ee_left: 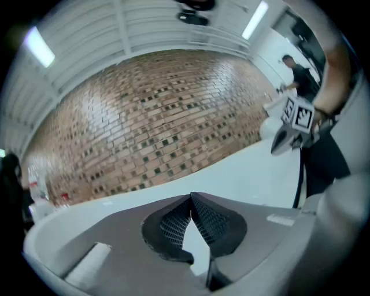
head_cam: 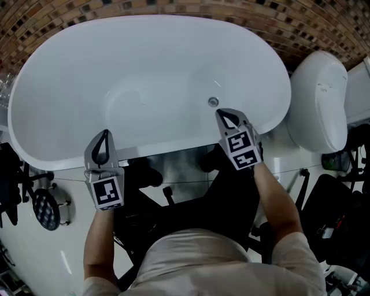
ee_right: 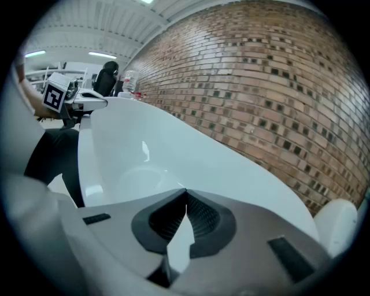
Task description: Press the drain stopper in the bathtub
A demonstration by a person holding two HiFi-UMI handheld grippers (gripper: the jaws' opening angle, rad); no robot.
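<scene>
A white oval bathtub fills the top of the head view. Its small round metal drain stopper sits on the tub floor right of centre. My right gripper is shut with nothing in it, its tips just over the tub's near rim, a short way this side of the stopper. My left gripper is also shut and empty, hovering at the near rim further left. In the right gripper view the shut jaws point along the tub's inside; the stopper is hidden there. The left gripper faces the tub rim.
A brick wall runs behind the tub. A white toilet stands to the tub's right. A dark wheeled frame and black stands sit on the floor at my feet. A person stands far off.
</scene>
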